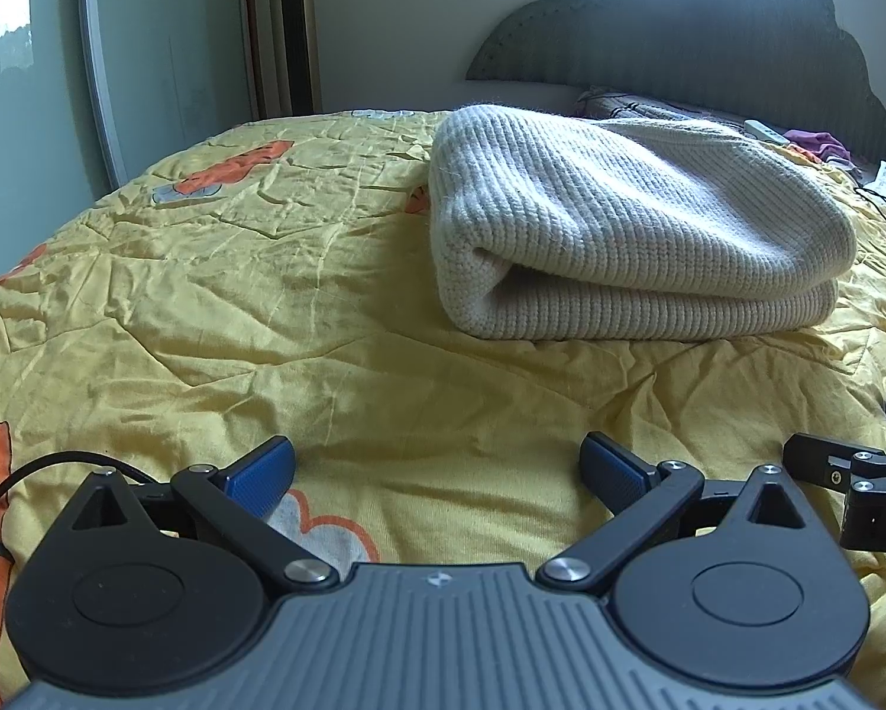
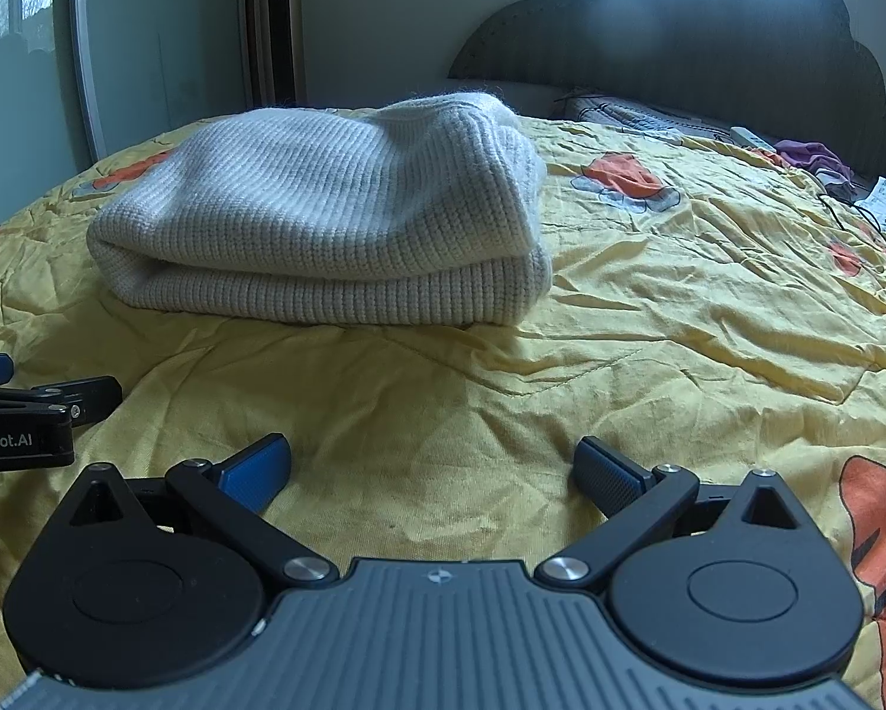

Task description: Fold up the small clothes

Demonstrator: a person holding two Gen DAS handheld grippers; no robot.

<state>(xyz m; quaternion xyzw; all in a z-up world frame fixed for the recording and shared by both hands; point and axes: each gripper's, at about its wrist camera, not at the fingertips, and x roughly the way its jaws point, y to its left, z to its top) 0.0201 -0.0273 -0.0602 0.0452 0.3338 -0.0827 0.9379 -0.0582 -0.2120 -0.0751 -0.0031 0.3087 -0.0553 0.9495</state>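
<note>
A cream ribbed knit sweater [image 1: 632, 225] lies folded into a thick bundle on the yellow bedspread [image 1: 236, 272], ahead and to the right in the left wrist view. My left gripper [image 1: 437, 470] stands open over bare bedspread, well short of the sweater, nothing between its blue pads. In the right wrist view the same sweater [image 2: 325, 219] lies ahead to the left. My right gripper [image 2: 431, 470] is open too, over the yellow bedspread [image 2: 679, 307], holding nothing. Each gripper shows at the edge of the other's view: the right gripper [image 1: 857, 473] and the left gripper [image 2: 29, 408].
A dark scalloped headboard [image 1: 709, 29] stands behind the bed. Near it lie a remote control [image 2: 750, 137], purple cloth [image 2: 809, 157], a thin black cable [image 2: 857, 219] and some papers. A tall standing air conditioner [image 1: 292, 29] stands by the far wall.
</note>
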